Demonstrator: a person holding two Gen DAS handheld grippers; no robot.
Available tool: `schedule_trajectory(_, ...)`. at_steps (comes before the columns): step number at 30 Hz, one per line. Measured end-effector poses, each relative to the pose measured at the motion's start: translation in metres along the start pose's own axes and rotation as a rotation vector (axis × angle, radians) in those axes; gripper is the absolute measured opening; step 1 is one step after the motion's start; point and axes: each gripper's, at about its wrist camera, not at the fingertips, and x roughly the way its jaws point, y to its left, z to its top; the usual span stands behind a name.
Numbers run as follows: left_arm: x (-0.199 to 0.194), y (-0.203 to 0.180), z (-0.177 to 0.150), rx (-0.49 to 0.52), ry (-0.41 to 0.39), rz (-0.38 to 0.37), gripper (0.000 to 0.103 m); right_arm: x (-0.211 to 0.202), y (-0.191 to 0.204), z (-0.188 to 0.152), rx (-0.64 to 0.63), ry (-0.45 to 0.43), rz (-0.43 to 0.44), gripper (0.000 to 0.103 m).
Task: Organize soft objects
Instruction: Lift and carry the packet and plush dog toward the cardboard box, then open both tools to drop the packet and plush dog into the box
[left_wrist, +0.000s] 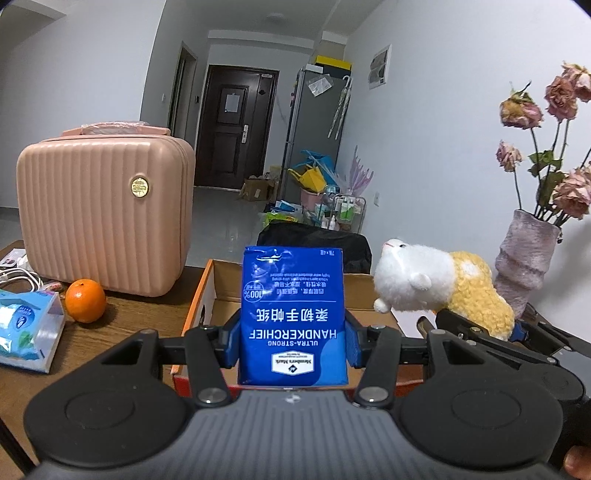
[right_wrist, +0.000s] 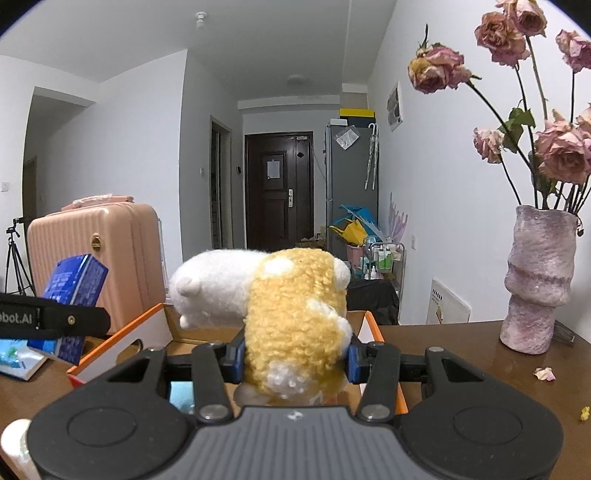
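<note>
Left tongs (left_wrist: 293, 332) clamp the tissue pack (left_wrist: 291, 314), right tongs (right_wrist: 295, 360) clamp the plush (right_wrist: 291, 317); both hang over the box (left_wrist: 221, 288), neither dropped in yet.

A blue handkerchief pack (left_wrist: 293, 314) is clamped upright between the jaws of the left gripper (left_wrist: 293, 336), its print turned upside down, above an open cardboard box (left_wrist: 221, 291) with orange edges. To its right, a white and yellow plush toy (left_wrist: 439, 286) is gripped by the right gripper (left_wrist: 476, 326). On the tabletop (left_wrist: 122, 325) an orange (left_wrist: 85, 301) is seen before a pink case (left_wrist: 103, 214), with a tissue pack (left_wrist: 27, 328) beside it.
</note>
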Motion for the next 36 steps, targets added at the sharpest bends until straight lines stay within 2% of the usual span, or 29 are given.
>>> schedule_trajectory(22, 0.077, 0.007, 0.008, 0.036, 0.055, 0.076, 0.052, 0.080, -0.009, 0.003, -0.015, 0.086, -0.035, 0.047)
schedule_trajectory(27, 0.089, 0.007, 0.005, 0.046, 0.085, 0.080, 0.053, 0.092, -0.010, -0.003, -0.020, 0.137, -0.033, 0.052)
schedule_trajectory(28, 0.091, 0.008, 0.004, 0.048, 0.095, 0.076, 0.057, 0.094, -0.011, -0.005, -0.015, 0.151, -0.033, 0.057)
schedule_trajectory(29, 0.093, 0.008, 0.003, 0.050, 0.106, 0.076, 0.062, 0.096, -0.012, -0.007, -0.014, 0.166, -0.031, 0.069)
schedule_trajectory(31, 0.091, 0.008, 0.001, 0.054, 0.103, 0.075, 0.079, 0.096, -0.015, -0.008, -0.002, 0.175, -0.042, 0.086)
schedule_trajectory(32, 0.090, 0.010, 0.002, 0.055, 0.093, 0.080, 0.082, 0.094, -0.016, -0.008, 0.006, 0.171, -0.048, 0.088)
schedule_trajectory(34, 0.087, 0.009, 0.002, 0.062, 0.076, 0.095, 0.099, 0.093, -0.019, -0.008, 0.018, 0.173, -0.055, 0.092)
schedule_trajectory(36, 0.083, 0.010, 0.002, 0.057, 0.059, 0.108, 0.103, 0.094, -0.022, -0.008, 0.036, 0.174, -0.064, 0.100)
